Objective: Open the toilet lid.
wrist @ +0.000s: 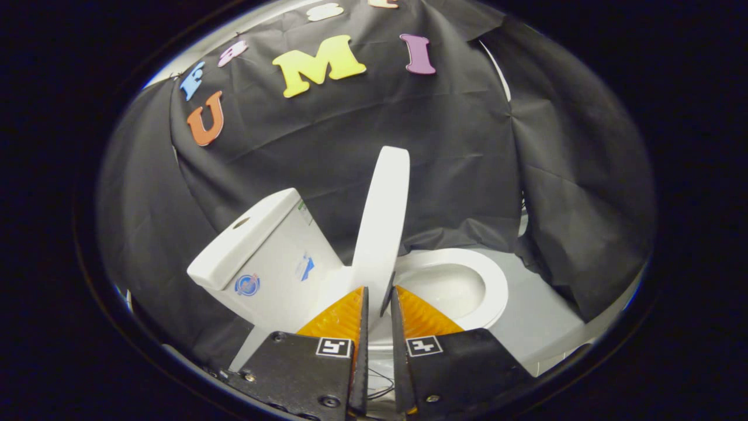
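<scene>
Gripper view shows the toilet lid (383,222) standing nearly upright beside the tank (266,251), the bowl (461,286) uncovered, while the gripper (378,301) keeps narrow jaws pinching the lid's edge, so I judge only letting go remains.

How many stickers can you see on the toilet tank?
3 on the tank: a round blue sticker low near its front corner, a blue sticker mid-side, a small green sticker under the tank's top. Others may be hidden. The hand-held gripper pinches the raised lid.
</scene>
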`<move>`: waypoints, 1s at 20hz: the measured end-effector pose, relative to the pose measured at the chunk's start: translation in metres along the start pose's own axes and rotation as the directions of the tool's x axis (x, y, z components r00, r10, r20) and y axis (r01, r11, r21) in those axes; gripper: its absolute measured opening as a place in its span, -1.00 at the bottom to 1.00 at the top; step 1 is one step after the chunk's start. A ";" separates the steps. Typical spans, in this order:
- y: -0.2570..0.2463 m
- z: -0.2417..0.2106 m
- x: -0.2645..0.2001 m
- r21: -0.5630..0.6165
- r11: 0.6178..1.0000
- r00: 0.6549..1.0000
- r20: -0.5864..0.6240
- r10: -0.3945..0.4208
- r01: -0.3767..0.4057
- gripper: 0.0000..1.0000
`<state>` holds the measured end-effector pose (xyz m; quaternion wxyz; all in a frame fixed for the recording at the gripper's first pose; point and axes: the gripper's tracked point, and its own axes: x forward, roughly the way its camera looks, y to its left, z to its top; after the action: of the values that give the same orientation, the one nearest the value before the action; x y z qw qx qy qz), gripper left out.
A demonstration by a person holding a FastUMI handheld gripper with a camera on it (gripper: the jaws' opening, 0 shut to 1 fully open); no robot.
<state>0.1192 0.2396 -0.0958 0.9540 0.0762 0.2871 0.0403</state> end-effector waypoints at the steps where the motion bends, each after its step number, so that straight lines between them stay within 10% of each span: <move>1: 0.005 0.001 0.000 -0.008 1.000 1.000 0.002 0.006 -0.006 -0.58; 20: 0.097 0.000 0.015 -0.042 0.978 0.979 -0.029 0.203 -0.204 -0.58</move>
<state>0.1290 0.3368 -0.0876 0.9427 0.0834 0.2885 0.1452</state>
